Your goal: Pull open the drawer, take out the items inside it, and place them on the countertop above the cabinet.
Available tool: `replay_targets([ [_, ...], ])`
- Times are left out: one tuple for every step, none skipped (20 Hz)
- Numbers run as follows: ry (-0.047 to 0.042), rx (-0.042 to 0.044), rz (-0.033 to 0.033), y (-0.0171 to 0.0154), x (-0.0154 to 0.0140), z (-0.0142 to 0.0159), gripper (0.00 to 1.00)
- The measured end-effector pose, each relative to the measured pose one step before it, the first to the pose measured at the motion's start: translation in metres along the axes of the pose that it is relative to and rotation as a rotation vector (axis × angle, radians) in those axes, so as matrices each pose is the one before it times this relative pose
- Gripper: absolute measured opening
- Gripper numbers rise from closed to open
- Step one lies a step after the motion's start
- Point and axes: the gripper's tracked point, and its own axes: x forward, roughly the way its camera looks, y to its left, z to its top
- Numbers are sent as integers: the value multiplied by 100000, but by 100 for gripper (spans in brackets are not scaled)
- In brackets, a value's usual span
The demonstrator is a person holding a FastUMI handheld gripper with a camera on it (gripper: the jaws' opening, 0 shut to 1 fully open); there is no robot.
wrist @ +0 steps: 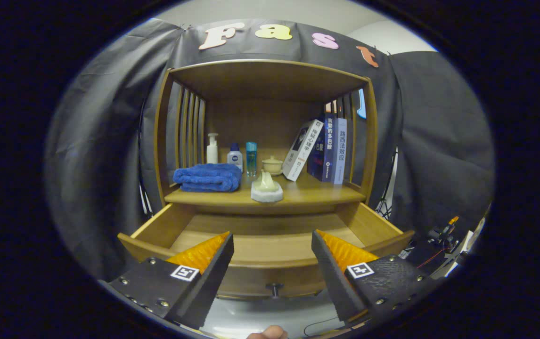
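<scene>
Drawer [270, 245] already pulled open beneath the bench [307, 194] of the cabinet [270, 75], its small knob [274, 287] at the front panel sitting low between the jaws. Jaws of the gripper [272, 263] spread wide and released, grasping nothing, held just in front of the drawer front and slightly above it, looking along into the box. Visible drawer floor bare wood; no item to be made out inside, though the nearest strip behind the front panel hidden by the panel and the jaws. On the bench above: a folded blue towel [208, 178] at the left, a pump bottle [212, 148], a small white bottle [234, 157] and a clear blue bottle [251, 158] behind it, a pale ornament on a white base [266, 187] near the front middle, a lidded cup [272, 165] behind that, leaning books [324, 150] at the right. Which of these came out of the drawer, impossible to say. Judged from this: pulling step done, taking-out step either finished or nearly so. Next move, as a guess: tilt down for a check of the hidden near strip of the drawer; if something there, lower the open jaws over it, close, lift clear of the drawer wall, set down on a free patch of bench, for instance right of the ornament, away from the leaning books
</scene>
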Motion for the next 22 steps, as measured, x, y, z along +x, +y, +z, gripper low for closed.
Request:
replay_targets([
  [263, -306, 709, 88, -603, -583, 98],
  [267, -548, 261, -42, -417, -613, 98],
  [282, -464, -130, -265, -144, -620, 98],
  [875, 268, 213, -173, -78, -665, 98],
  [1012, 1110, 160, 7, 242, -741, 98],
  [506, 905, 1064, 119, 215, -388, 98],
  [346, 707, 806, 116, 250, -364, 98],
  [-272, 68, 646, 103, 326, -165, 98],
  [533, -66, 814, 191, 409, -366, 98],
  [710, -341, 400, 93, 410, -272, 99],
  [980, -543, 505, 101, 357, -333, 99],
  [443, -521, 691, 135, 317, -164, 98],
  [-61, -261, 739, 236, 397, 32, 99],
  [-475, -1201, -856, -153, 0, 38, 98],
  [-445, 152, 66, -218, 255, 98, 98],
  [-1009, 1002, -40, 52, 29, -59, 98],
  [-1057, 1750, 36, -44, 22, 231, 98],
  [-702, 1549, 110, 86, 25, 67, 98],
  [-721, 1500, 284, -34, 65, 153, 98],
  [-150, 899, 547, -22, 152, 10, 98],
  [-323, 851, 652, -113, 192, 211, 98],
  [-258, 483, 693, -81, 344, 191, 98],
])
